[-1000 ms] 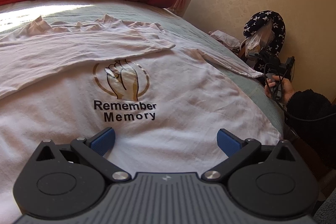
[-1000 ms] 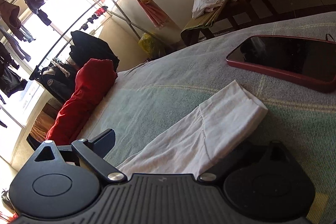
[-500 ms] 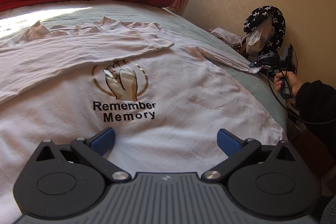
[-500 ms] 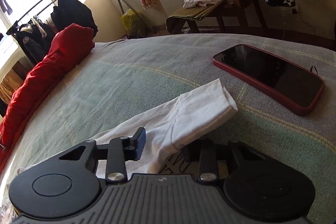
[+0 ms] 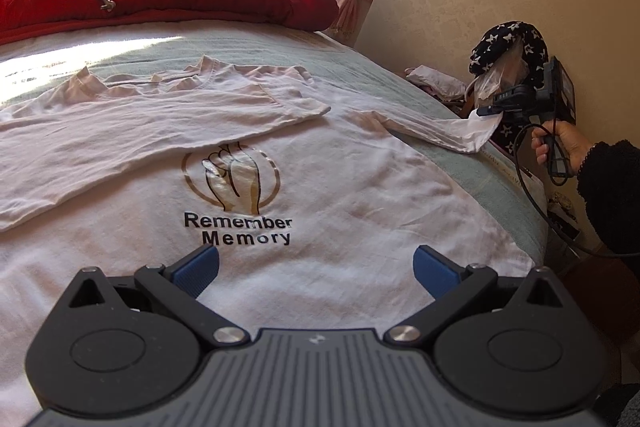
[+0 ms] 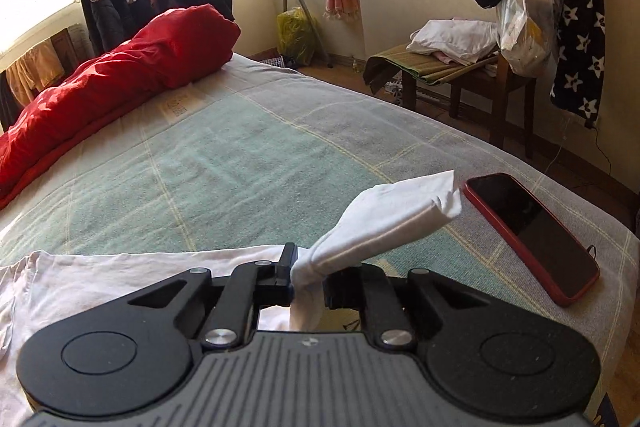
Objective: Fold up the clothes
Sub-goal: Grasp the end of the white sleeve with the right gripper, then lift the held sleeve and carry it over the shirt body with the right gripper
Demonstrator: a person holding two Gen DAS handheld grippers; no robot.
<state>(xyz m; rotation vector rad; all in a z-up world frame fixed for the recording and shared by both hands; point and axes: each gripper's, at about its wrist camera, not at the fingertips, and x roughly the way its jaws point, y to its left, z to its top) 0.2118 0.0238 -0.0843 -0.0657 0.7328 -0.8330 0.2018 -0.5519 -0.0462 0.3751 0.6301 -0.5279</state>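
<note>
Shirt lay spread flat on the bed, one sleeve already folded across its chest. The right gripper was closing on the other sleeve, pinching it, apparently to fold it inward. The left gripper hovered released over the hem.

One white T-shirt, one phone, one red quilt.

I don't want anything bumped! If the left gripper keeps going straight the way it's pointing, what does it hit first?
Most likely the white T-shirt spread on the bed. The left gripper is open, tilted downward, and the shirt lies right ahead of its fingertips, near the printed words. Exactly where it would land is hard to judge.
</note>
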